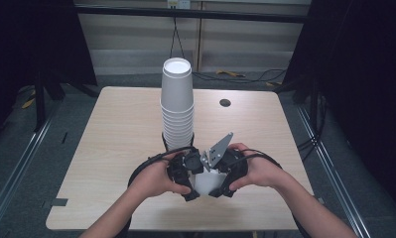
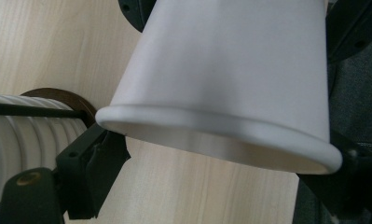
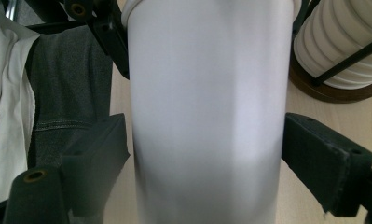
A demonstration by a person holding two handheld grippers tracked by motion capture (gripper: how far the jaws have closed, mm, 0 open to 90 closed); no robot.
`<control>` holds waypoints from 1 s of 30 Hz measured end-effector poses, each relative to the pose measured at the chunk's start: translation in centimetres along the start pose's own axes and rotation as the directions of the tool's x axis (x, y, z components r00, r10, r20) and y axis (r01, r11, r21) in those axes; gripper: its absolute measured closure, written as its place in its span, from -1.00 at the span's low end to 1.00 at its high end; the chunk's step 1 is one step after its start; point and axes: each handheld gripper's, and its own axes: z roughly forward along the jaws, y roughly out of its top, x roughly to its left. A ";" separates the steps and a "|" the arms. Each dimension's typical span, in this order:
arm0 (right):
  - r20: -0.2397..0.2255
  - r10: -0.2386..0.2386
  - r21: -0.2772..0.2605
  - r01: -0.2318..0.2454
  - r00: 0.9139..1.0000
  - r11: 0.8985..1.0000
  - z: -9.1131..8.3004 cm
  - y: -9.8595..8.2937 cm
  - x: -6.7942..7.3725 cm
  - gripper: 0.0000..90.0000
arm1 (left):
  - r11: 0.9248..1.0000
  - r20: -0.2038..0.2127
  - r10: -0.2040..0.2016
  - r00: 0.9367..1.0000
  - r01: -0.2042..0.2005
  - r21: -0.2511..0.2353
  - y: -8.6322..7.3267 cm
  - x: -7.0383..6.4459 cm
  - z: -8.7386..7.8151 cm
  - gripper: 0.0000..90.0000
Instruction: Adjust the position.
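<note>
Closest up: white paper cup (image 3: 204, 116), clamped in both tongs. Pinched at the wall by the right tongs (image 3: 204, 140), one black jaw pressed to each side. Gripped at the rolled rim by the left tongs (image 2: 218, 156), a jaw against either edge of it. Hangs clear of the tabletop (image 1: 116, 129), just in front of the stack (image 1: 177, 104), on the person's side of it, between left hand (image 1: 156, 181) and right hand (image 1: 257, 171).

Looks like an early point in the work. One cup free of the stack, none standing loose anywhere around the stack. Behind it, a tall column of nested cups on a brown base (image 3: 323, 91), fenced by thin black rods (image 3: 347, 60). Reads as a hand-over or regrip from one pair of tongs to the other. Not yet set down, not yet placed on top of the stack. Leaves, by this judgement, nearly the whole column to deal with.

Lies tilted rather than upright, unlike the stack, apparently built mouth down with a flat bottom uppermost. Runs with its long axis from one pair of tongs to the other. Points its mouth toward the left tongs and slightly down at the tabletop, its narrower closed end toward the right tongs. Keeps its side wall, not its mouth, turned toward the stack.
</note>
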 end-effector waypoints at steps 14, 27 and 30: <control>0.001 -0.006 -0.015 0.006 1.000 1.000 0.0 -0.1 0.0 -0.66 | 1.000 -0.001 0.003 1.000 -0.003 -0.016 0.0 0.1 -0.1 -0.70; 0.017 -0.008 -0.031 0.009 1.000 0.999 -0.2 -0.2 0.0 -0.60 | 0.999 -0.001 0.005 1.000 -0.005 -0.038 -0.1 0.1 0.1 -0.70; 0.015 -0.014 -0.032 0.014 1.000 0.999 -0.1 -0.2 0.0 -0.60 | 0.999 -0.001 -0.004 1.000 0.004 -0.042 -0.1 0.1 -0.1 -0.69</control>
